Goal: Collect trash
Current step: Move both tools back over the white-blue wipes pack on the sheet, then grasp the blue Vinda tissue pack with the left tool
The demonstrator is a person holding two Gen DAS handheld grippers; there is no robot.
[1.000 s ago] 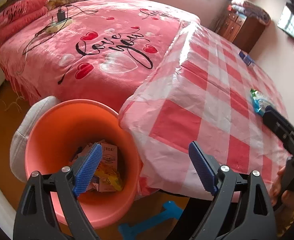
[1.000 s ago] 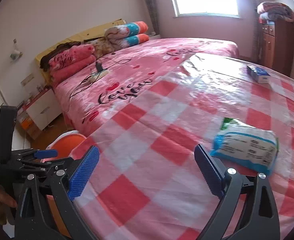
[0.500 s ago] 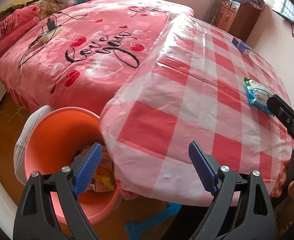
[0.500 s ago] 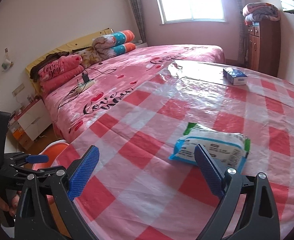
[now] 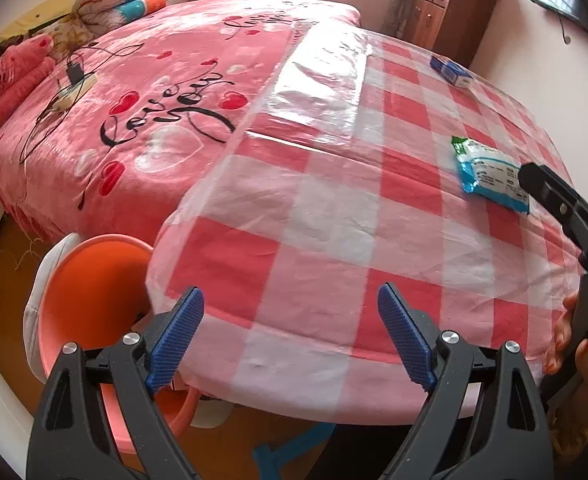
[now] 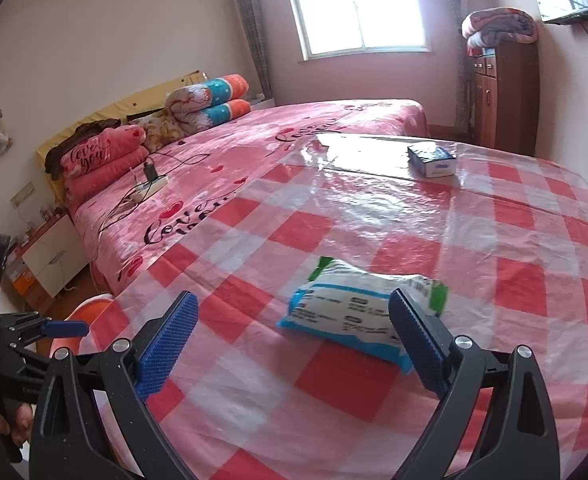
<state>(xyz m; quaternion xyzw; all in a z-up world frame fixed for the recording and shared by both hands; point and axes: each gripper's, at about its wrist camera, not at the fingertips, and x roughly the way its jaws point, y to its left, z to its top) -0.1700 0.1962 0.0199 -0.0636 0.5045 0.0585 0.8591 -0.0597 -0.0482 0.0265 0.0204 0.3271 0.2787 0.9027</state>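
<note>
Each claw is built of black plastic arms, silver screws and ribbed blue pads.

Ahead of the right gripper, one blue-and-white packet and one blue box are seen on one checked table; one orange bin is counted left of the left gripper.

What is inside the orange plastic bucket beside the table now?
Only the bare inner wall of the orange plastic bucket shows; the checked tablecloth and left gripper hide its bottom.
</note>
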